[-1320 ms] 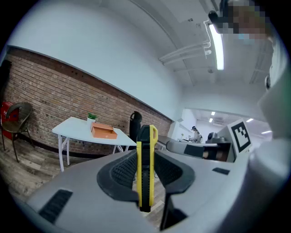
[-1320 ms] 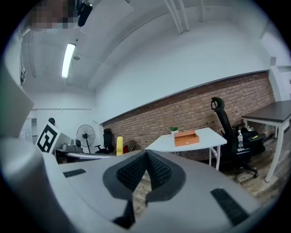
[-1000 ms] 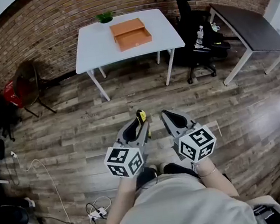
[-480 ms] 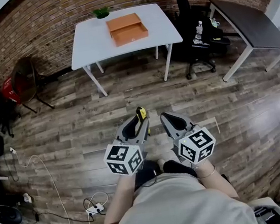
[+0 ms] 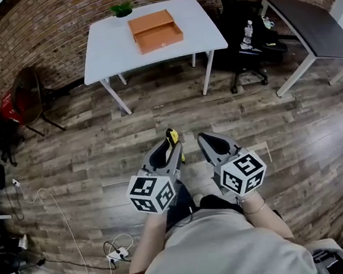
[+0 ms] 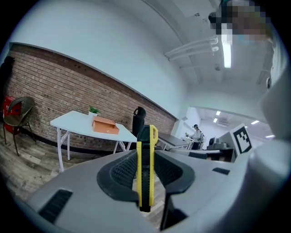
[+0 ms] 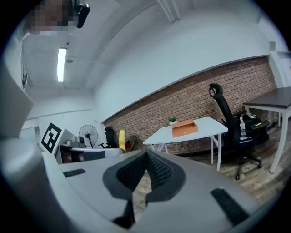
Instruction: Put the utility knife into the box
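Two grippers are held side by side over the wood floor [image 5: 99,155], low in the head view, with the marker cubes turned toward the camera. The left gripper [image 5: 170,149] is clamped on the utility knife [image 5: 172,137]. In the left gripper view the yellow-and-black knife is seen edge-on and upright between the ribbed pads, with its top end standing out past the jaws. The right gripper [image 5: 208,142] is clenched on nothing, and in its own view the two pads are pressed together at their tips. The two grippers are kept just beside each other without touching.

The knife is thus carried in the air, well apart from the box [image 5: 156,31]. The orange box is set on the white table [image 5: 107,54], near the middle of the top and closer to the far edge. A shallow hollow is shown in its near half. A small green plant [image 5: 121,9] is placed at the far edge of the table, just behind the far left corner of the box. The table is backed by a brick wall [image 5: 32,32].

Just beyond the right edge of the table, a black office chair [image 5: 236,5] is seen, with a water bottle [image 5: 247,31] on it. A dark desk [image 5: 306,18] is set further right. A red chair [image 5: 26,102] is seen at the left, and white cables [image 5: 119,254] are strewn on the floor near the person's left arm.
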Motion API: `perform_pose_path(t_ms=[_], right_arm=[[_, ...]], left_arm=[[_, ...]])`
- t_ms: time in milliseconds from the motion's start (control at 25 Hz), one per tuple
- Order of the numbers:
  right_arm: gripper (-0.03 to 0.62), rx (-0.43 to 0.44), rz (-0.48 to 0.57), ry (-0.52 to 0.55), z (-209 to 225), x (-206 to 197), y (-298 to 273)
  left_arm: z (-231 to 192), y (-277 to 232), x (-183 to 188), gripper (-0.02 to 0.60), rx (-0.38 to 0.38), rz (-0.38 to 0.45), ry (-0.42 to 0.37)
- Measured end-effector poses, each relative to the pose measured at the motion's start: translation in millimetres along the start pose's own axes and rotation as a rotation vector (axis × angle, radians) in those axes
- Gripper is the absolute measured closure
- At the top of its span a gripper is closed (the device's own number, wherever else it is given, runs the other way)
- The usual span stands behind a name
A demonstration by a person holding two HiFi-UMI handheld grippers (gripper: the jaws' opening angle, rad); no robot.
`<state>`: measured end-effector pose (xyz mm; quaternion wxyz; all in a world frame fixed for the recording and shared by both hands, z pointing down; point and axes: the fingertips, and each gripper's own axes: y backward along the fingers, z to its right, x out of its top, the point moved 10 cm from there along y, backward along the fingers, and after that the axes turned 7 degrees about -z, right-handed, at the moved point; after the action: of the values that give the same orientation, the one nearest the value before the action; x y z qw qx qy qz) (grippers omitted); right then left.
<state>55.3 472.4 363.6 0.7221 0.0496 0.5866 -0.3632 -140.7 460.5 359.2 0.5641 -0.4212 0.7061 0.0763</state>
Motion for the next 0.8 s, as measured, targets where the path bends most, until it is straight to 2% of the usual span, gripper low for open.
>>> perform_pose_path(t_ms=[200, 560, 800], right_arm=[[0.595, -0.035, 0.012, 0.005, 26.1, 27.1, -53.3], [0.595, -0.112, 0.042, 0.023, 53.9, 105.7, -162.2], [0.595, -0.157, 0.056, 0.005, 70.0, 128.8, -207.1]], left_arm=[[-53.0, -35.9, 33.0, 0.471, -0.001, 0.01, -0.006], [-151.8, -102.8, 133.4, 0.471, -0.111, 0.017, -0.058], [-194.1, -132.7, 166.8, 0.471, -0.149, 0.003, -0.077]])
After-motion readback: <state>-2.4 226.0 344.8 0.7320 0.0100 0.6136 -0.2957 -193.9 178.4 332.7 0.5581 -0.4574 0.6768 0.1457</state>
